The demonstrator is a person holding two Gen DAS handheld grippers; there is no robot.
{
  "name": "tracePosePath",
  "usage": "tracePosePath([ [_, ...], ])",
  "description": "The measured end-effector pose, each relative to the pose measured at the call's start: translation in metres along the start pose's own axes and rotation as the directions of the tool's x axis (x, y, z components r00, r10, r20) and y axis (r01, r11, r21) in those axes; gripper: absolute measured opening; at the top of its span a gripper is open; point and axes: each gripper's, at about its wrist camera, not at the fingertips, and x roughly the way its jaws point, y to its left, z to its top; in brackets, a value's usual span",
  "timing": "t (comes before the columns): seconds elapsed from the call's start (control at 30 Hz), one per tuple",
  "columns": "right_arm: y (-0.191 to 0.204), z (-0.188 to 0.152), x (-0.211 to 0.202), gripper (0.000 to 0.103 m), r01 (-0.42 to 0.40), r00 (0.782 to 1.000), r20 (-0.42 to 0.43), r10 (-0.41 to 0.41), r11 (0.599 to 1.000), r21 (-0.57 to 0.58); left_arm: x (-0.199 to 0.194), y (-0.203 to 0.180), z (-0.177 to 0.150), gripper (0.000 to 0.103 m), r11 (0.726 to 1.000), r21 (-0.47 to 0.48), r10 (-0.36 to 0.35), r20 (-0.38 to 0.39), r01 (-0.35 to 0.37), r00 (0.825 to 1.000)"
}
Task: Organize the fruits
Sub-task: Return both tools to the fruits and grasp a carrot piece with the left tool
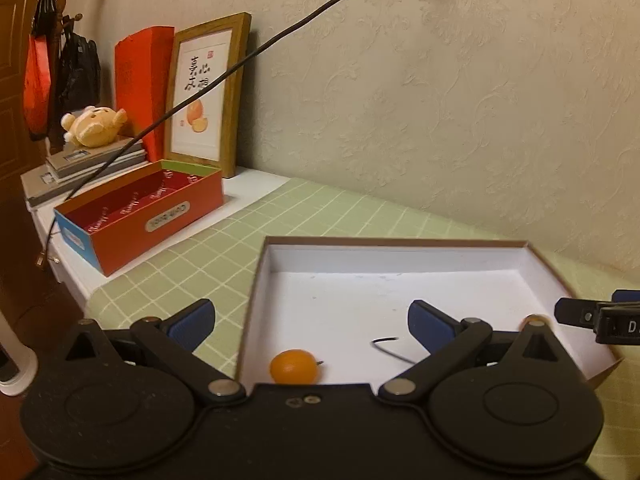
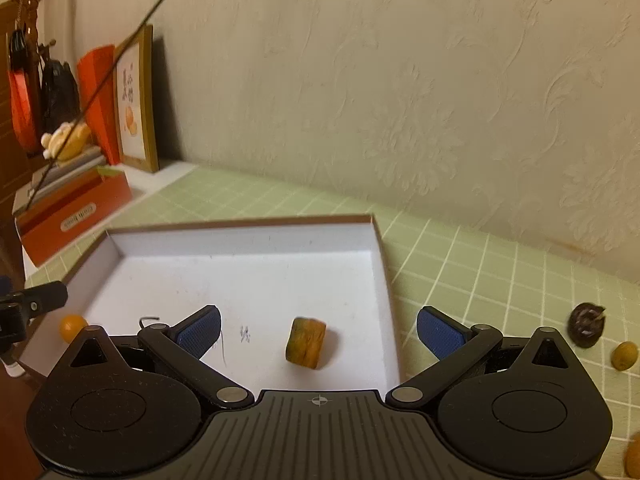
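Fruits are lying in and around a shallow white box (image 2: 248,256) on the green checked worktop (image 2: 480,264). A small orange fruit (image 1: 295,366) is sitting inside the box at its near left corner, close to the wall, and in the right wrist view the same fruit (image 2: 72,327) is showing at the far left edge. A mottled yellow-brown chunk (image 2: 306,343) is resting on the box floor toward the near right side, apart from the walls. Outside the box, on the worktop to the right, a dark brown fruit (image 2: 586,325) and a small tan fruit (image 2: 625,355) are lying near each other.

The left gripper (image 1: 311,324) is hovering over the near left part of the box with its blue-padded fingers (image 1: 192,322) spread wide and nothing between them; one finger is hanging outside the box wall and the other over the box floor. The orange fruit is sitting low between them, close to the gripper body. The right gripper (image 2: 319,331) is hovering over the near right part of the box, pointing toward the wall, its fingers (image 2: 440,332) also spread wide, with the chunk lying below and between them, untouched. One right finger is hanging over the worktop beyond the box edge.

A red carton (image 1: 140,216), a framed picture (image 1: 206,96) and a plush toy (image 1: 94,126) are standing at the far left.
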Motion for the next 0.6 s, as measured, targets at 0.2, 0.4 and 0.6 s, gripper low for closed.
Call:
tracePosePath([
  [0.2,-0.009,-0.002,-0.041,0.103,0.126,0.987,0.108,-0.122,0.992,-0.032,-0.023,-0.021,0.002,0.097,0.997,-0.019,-0.068,0.045,0.069,0.997],
  [0.4,-0.04,-0.007,-0.079,0.103,0.152,0.984,0.092,-0.151,0.988,-0.009,-0.036,-0.056,0.002,0.096,0.986,0.026,-0.162,0.006,0.162,0.987],
  [0.6,-0.078,-0.026,-0.128,0.103,0.238,0.965,0.105,-0.24,0.971,0.036,-0.044,-0.095,-0.005,0.097,0.968,0.058,-0.245,-0.018,0.246,0.969],
])
